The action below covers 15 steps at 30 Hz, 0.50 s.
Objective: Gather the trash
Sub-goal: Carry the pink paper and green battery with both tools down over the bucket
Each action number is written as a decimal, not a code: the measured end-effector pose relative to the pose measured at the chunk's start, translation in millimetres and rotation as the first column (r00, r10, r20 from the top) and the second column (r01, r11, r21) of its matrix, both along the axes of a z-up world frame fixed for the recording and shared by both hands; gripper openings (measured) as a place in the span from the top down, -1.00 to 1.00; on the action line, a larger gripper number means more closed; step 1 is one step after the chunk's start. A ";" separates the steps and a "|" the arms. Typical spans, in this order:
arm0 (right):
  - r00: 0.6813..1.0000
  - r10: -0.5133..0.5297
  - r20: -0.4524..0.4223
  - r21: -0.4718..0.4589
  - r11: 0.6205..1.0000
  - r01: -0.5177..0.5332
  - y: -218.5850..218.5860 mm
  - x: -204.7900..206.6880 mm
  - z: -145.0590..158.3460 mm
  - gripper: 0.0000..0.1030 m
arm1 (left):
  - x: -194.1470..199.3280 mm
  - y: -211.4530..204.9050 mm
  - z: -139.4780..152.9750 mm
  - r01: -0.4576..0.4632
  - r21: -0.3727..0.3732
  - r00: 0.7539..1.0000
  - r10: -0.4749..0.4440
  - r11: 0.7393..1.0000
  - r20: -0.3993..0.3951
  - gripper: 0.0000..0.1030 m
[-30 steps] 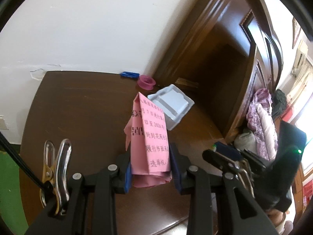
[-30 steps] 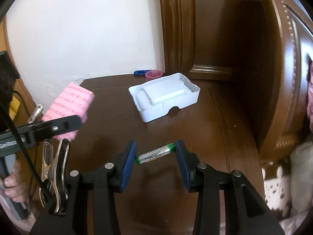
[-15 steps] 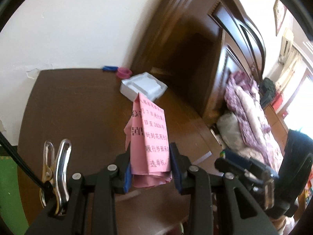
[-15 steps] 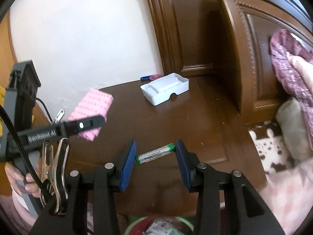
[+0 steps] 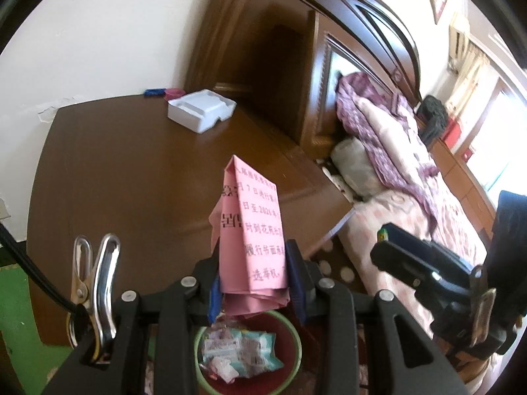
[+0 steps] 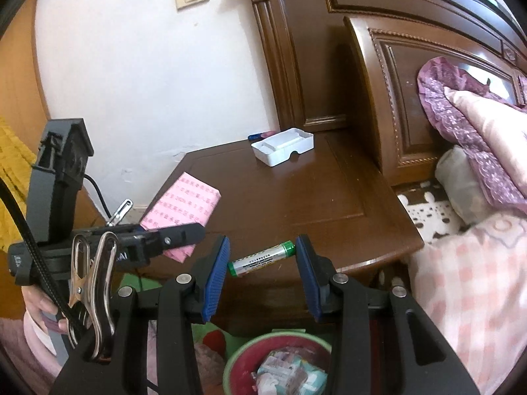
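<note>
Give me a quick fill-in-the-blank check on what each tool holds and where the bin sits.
1. The left tool is clamped on a folded ____ paper leaflet.
2. The right tool grips a green-capped ____ end to end.
3. Below both tools stands a green-rimmed bin that already holds crumpled ____.
4. On the wooden nightstand remains a ____ plastic tray.

Missing words: pink; battery; wrappers; white
</note>
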State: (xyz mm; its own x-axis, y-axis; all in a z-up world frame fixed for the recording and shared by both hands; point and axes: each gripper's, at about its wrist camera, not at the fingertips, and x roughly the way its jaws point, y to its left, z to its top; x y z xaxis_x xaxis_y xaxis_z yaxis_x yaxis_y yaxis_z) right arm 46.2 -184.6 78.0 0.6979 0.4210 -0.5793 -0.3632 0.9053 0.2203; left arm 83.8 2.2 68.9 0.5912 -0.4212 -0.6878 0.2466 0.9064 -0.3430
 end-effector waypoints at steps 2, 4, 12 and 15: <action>1.000 -0.003 0.007 0.012 1.000 0.003 -2.0 -13.4 1.2 0.18 | -11.7 -4.1 -3.6 0.017 0.016 1.000 -0.017 1.000 -0.005 0.32; 1.000 -0.005 0.011 0.020 1.000 0.005 -3.4 -25.7 0.9 0.18 | -22.9 -7.9 -10.1 0.032 0.031 0.999 -0.032 0.999 -0.022 0.32; 0.999 -0.029 0.041 0.026 0.999 0.028 -8.6 -66.1 8.4 0.18 | -56.9 -18.0 -29.9 0.095 0.035 0.993 -0.092 0.995 -0.074 0.31; 0.997 -0.043 0.059 0.021 0.999 0.042 -11.5 -80.0 15.8 0.18 | -66.3 -21.9 -34.8 0.112 0.042 0.991 -0.109 0.993 -0.075 0.31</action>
State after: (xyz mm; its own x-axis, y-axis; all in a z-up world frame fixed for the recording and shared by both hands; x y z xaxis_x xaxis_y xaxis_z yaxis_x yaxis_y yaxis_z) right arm -33.8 -196.1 93.8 0.7483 0.4008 -0.5286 -0.3372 0.9160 0.2173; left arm 17.5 -19.8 34.1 0.4911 -0.4478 -0.7472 0.3221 0.8903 -0.3218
